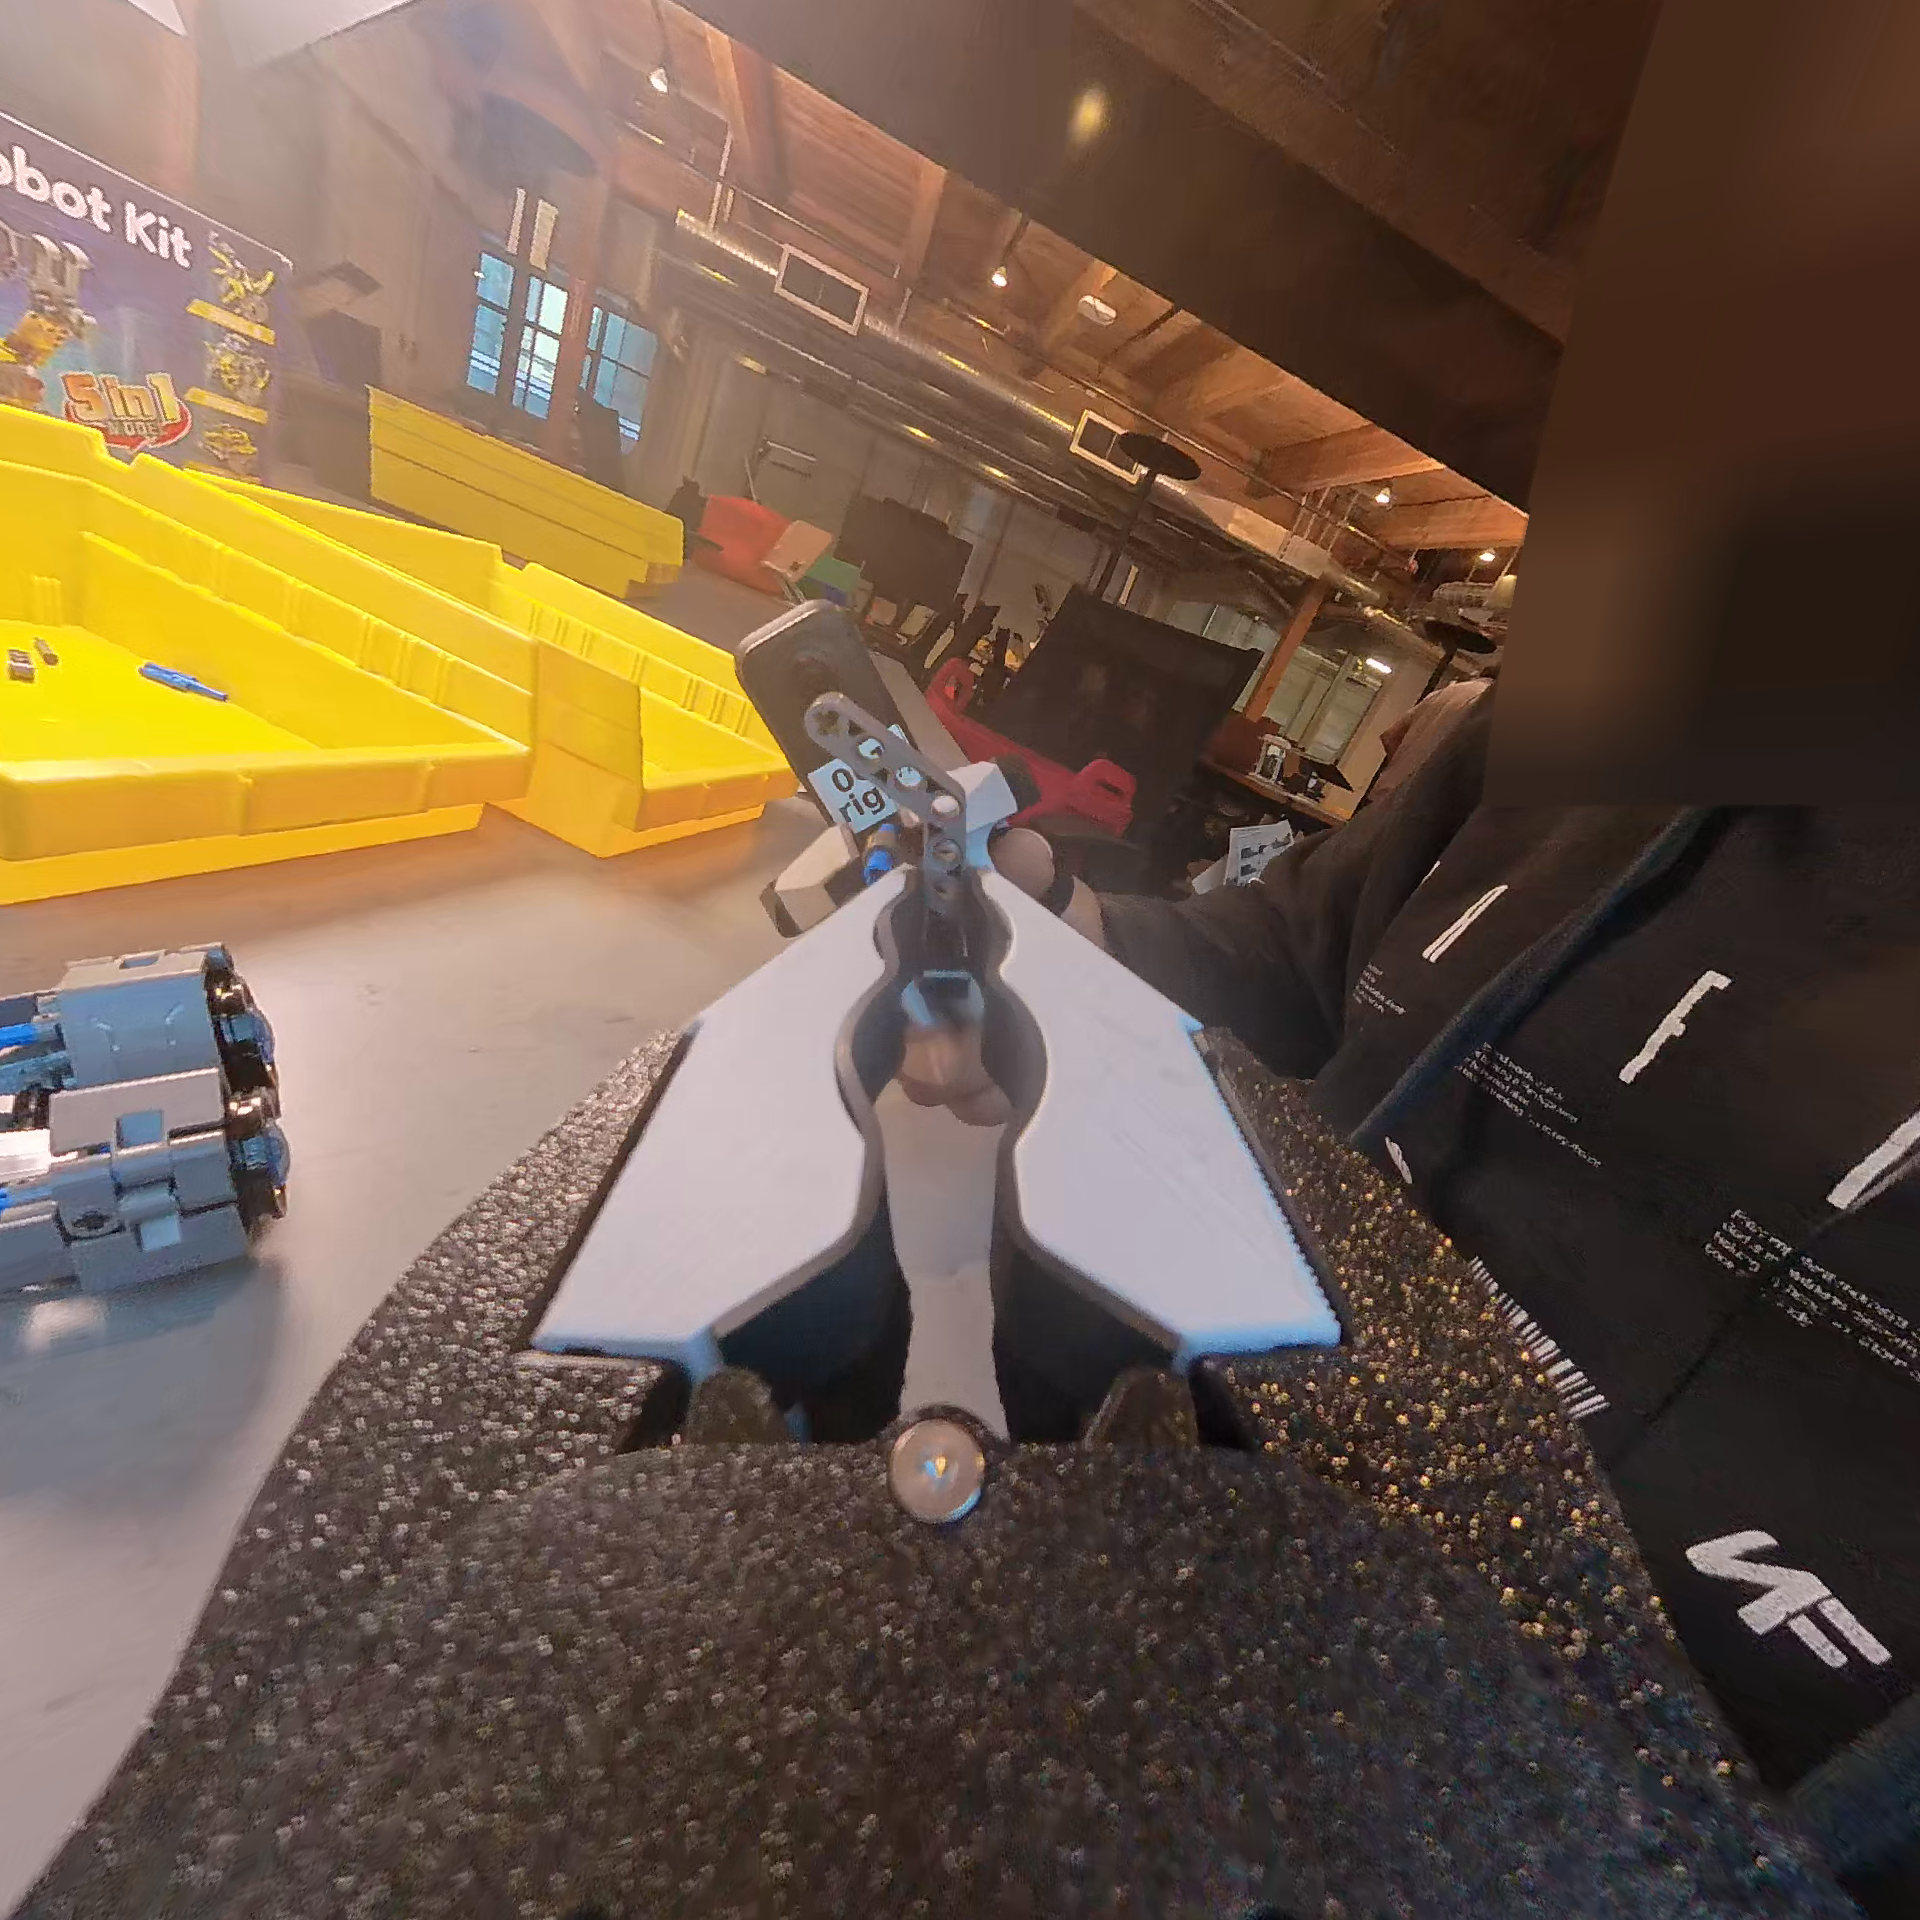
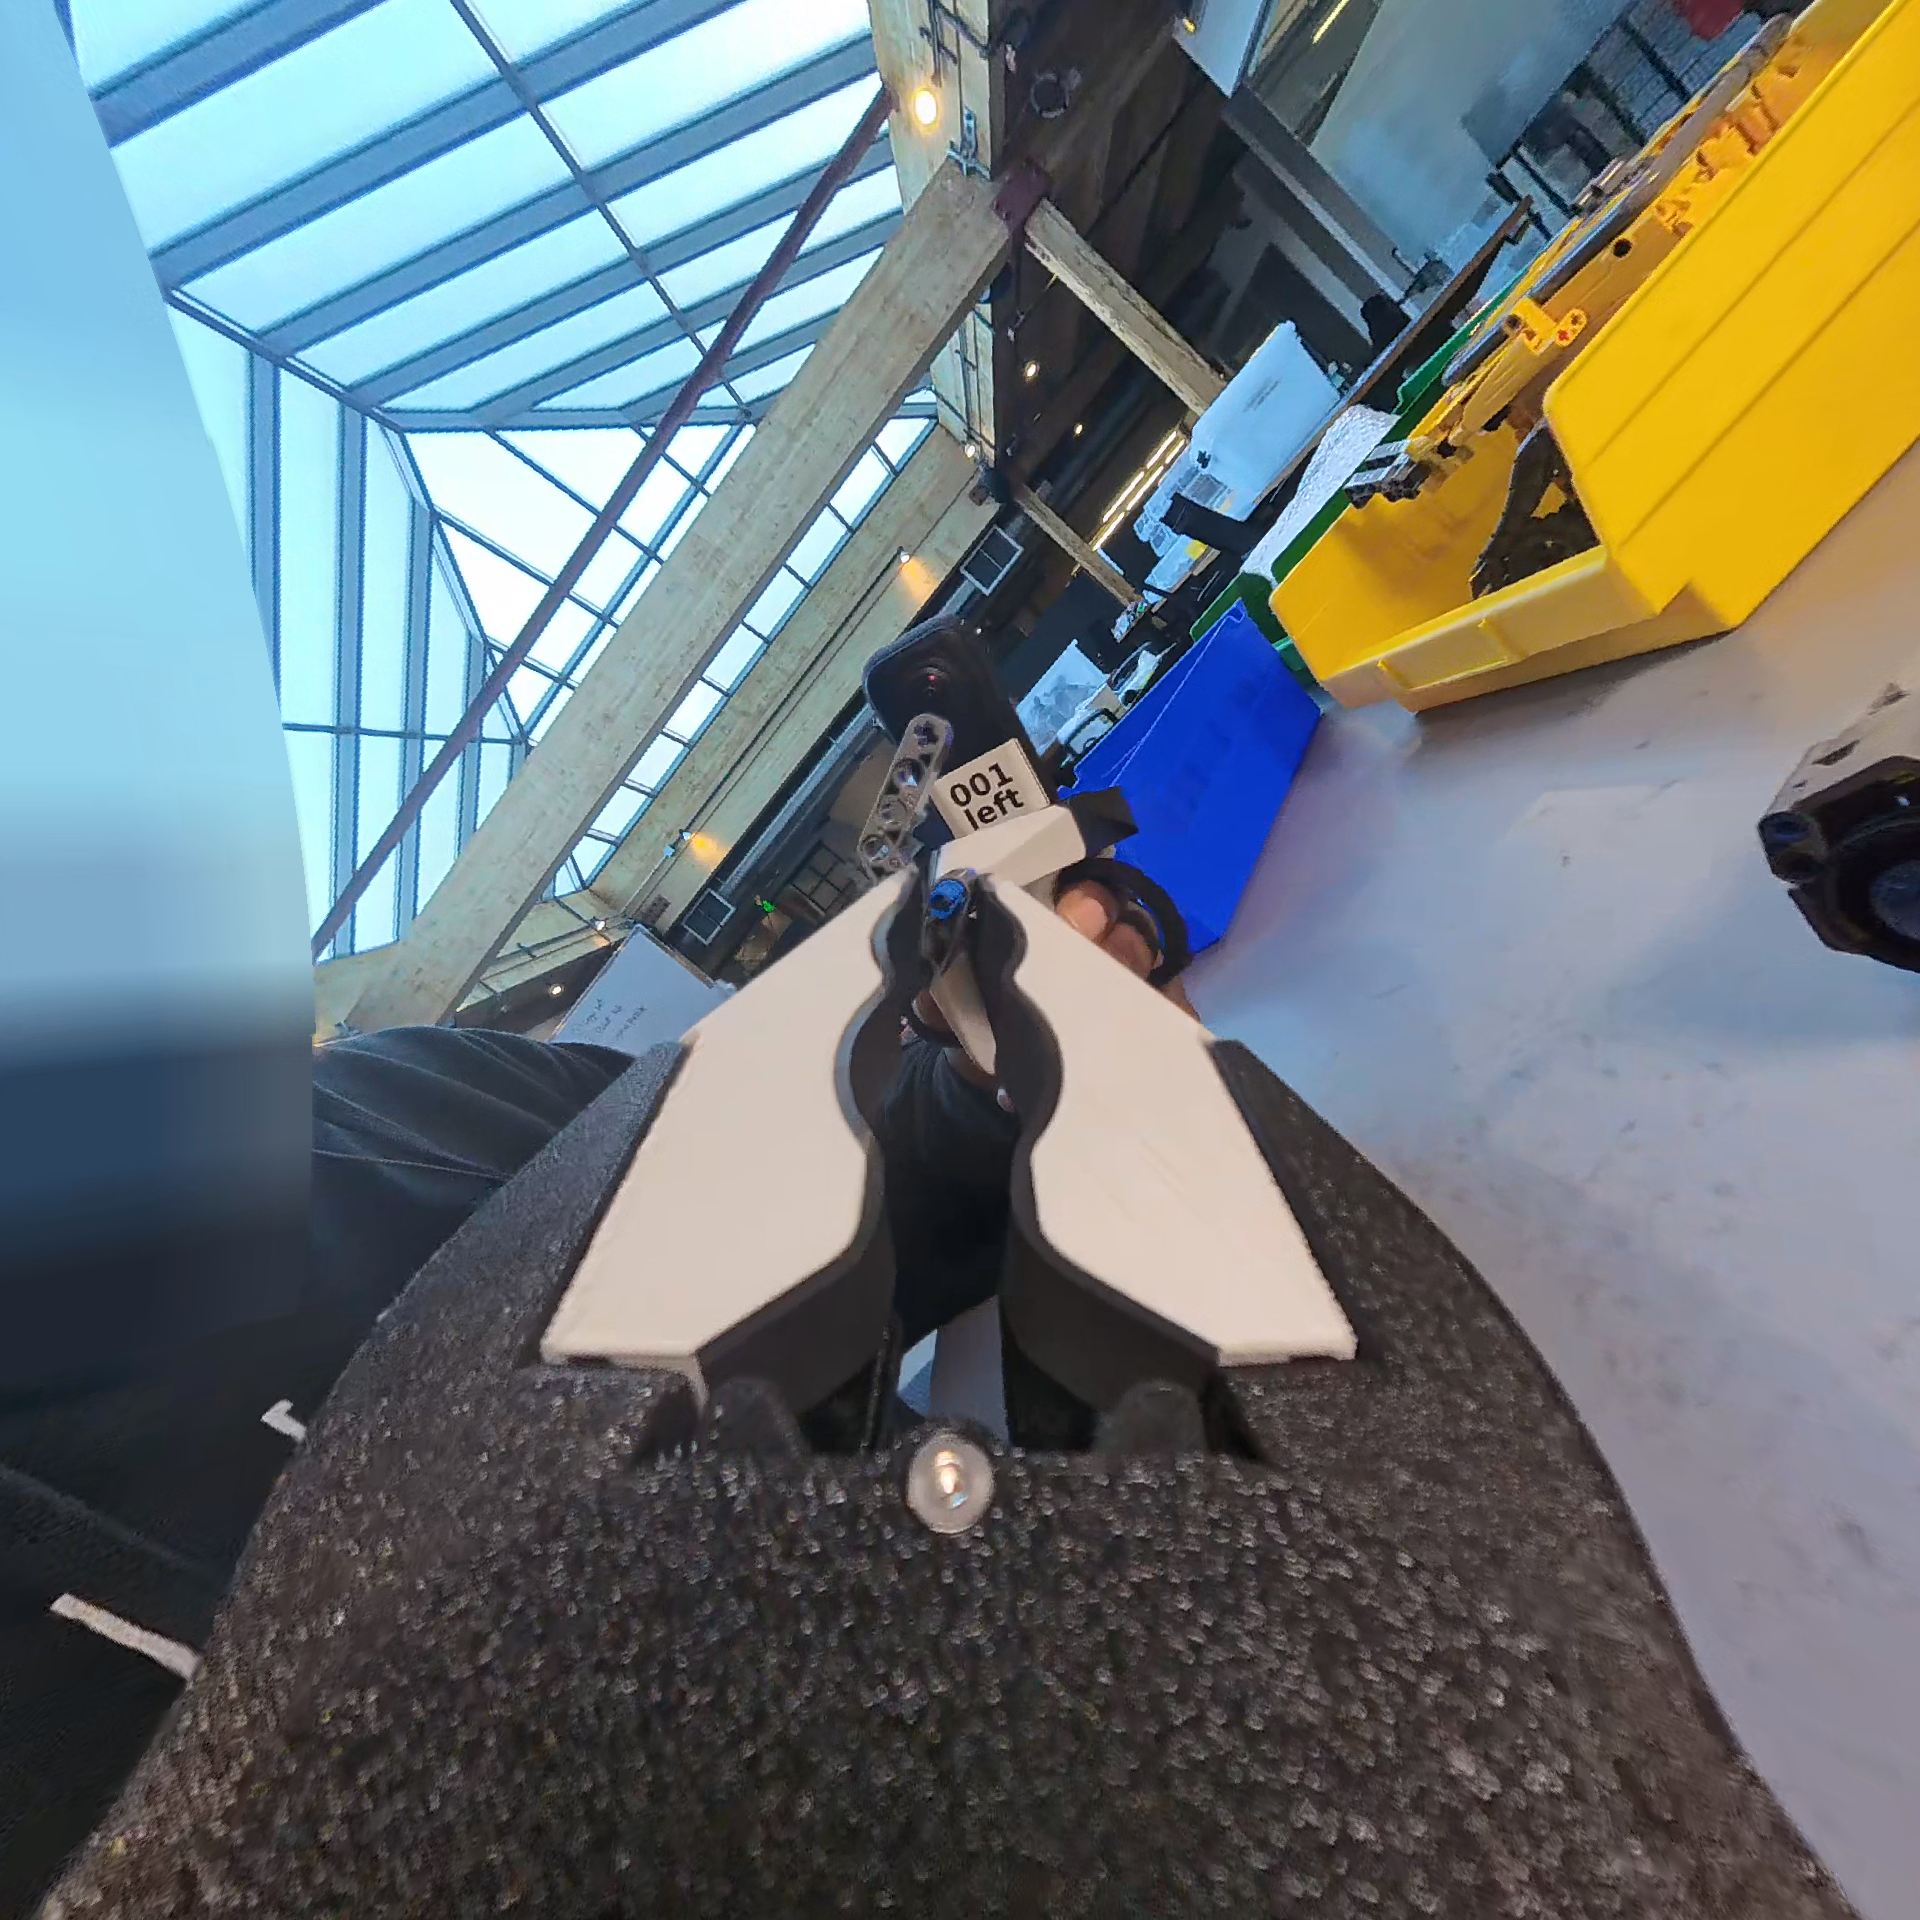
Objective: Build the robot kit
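My left gripper [image 1: 940,891] is shut on the lower end of a grey bent beam with holes [image 1: 881,756], held up in the air. My right gripper [image 2: 948,885] is shut on a small blue pin [image 2: 943,898]. The two grippers face each other tip to tip. In the left wrist view the blue pin [image 1: 876,858] sits just left of the beam's lower arm, close to its holes. In the right wrist view the beam [image 2: 906,798] stands up just past my fingertips. I cannot tell whether pin and beam touch.
A grey block-built model [image 1: 135,1122] lies on the grey table at left. Yellow sorting trays [image 1: 260,769] and a kit box [image 1: 125,312] stand behind it. Yellow bins [image 2: 1662,416] and a blue bin [image 2: 1205,769] show at right. A person's black sleeve [image 1: 1662,1143] is close. My two grippers' fingertips are within a few centimetres of each other.
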Action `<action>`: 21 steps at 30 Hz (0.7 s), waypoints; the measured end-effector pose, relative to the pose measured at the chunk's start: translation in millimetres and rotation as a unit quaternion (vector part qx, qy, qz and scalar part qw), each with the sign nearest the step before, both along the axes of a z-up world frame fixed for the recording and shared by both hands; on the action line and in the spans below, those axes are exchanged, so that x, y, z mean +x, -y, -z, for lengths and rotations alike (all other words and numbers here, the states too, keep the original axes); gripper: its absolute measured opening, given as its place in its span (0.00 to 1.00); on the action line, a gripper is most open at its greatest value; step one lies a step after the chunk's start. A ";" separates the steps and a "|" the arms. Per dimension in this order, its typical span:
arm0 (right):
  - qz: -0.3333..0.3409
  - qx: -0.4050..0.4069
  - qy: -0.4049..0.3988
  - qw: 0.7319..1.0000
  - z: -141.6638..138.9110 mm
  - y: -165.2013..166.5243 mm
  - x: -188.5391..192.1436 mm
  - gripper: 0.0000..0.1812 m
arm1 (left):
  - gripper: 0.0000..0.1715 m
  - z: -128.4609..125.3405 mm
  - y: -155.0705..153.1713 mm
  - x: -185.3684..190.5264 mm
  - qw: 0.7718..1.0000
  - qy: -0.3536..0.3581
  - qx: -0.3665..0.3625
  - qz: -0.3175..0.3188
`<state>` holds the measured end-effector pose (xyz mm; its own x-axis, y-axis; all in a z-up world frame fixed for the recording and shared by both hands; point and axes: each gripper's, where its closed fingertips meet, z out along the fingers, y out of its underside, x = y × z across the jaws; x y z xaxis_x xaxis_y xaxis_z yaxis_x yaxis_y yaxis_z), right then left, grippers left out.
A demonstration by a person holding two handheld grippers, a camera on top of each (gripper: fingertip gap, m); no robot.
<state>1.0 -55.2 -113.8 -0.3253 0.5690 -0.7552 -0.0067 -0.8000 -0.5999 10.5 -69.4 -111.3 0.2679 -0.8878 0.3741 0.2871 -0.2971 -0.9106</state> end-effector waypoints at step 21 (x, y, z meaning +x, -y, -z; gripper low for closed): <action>-0.011 0.279 0.077 0.957 -1.0 -2.2 5.0 0.04 | 0.04 2.3 -4.5 4.6 0.998 -0.044 0.036 -0.036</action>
<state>6.0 -53.0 -112.8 -0.2506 0.8926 -0.3749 0.1294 -0.3529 -0.9267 15.1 -64.9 -113.6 0.3610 -0.8888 0.2822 0.2234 -0.2113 -0.9515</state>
